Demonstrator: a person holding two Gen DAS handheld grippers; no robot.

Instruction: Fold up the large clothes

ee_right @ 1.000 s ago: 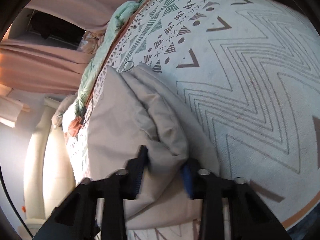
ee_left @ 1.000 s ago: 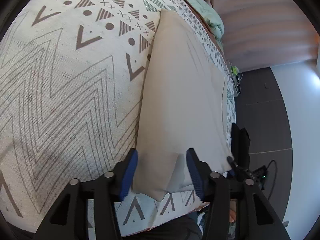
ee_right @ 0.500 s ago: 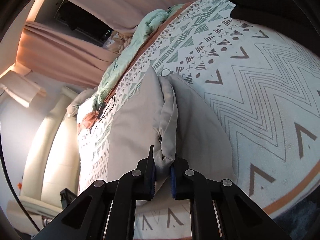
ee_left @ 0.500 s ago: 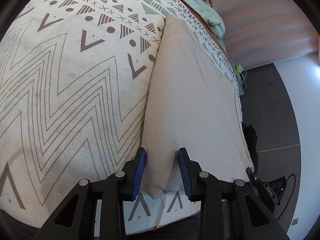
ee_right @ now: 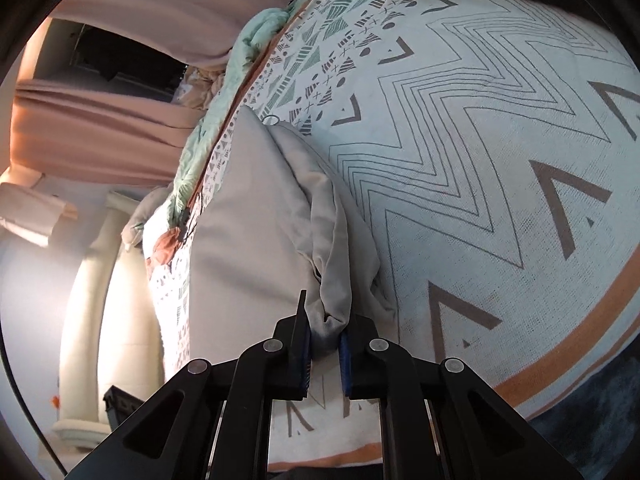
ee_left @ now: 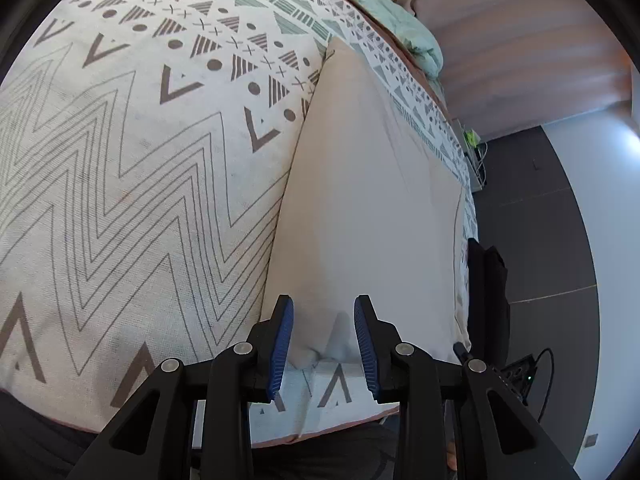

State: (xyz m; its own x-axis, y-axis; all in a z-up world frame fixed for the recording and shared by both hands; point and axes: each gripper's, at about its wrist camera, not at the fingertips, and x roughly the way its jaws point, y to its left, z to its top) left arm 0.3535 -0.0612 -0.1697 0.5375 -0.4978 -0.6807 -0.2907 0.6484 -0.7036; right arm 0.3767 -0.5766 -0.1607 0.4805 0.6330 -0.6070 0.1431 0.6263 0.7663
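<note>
A large beige garment (ee_left: 360, 200) lies lengthwise on a patterned bedspread (ee_left: 140, 200), near the bed's right edge. My left gripper (ee_left: 323, 304) holds its near corner. The blue pads press a loose fold of cloth, and the corner hangs slightly off the bedspread. In the right wrist view the same garment (ee_right: 248, 240) looks grey-beige, with one layer rolled over toward the bedspread (ee_right: 500, 160). My right gripper (ee_right: 326, 320) is shut on that bunched edge, and cloth fills the narrow gap between its pads.
A mint-green quilt (ee_left: 400, 20) and pink curtains (ee_left: 520, 40) lie beyond the far end of the bed. Dark floor (ee_left: 540, 240), a black item (ee_left: 488, 280) and cables (ee_left: 544, 360) are by the bed's right edge. A cream sofa (ee_right: 92, 320) stands left of the bed.
The left jaws narrowed onto the garment's near corner. The right jaws closed on the bunched fold, then moved sideways with it, drawing the cloth into a tight ridge.
</note>
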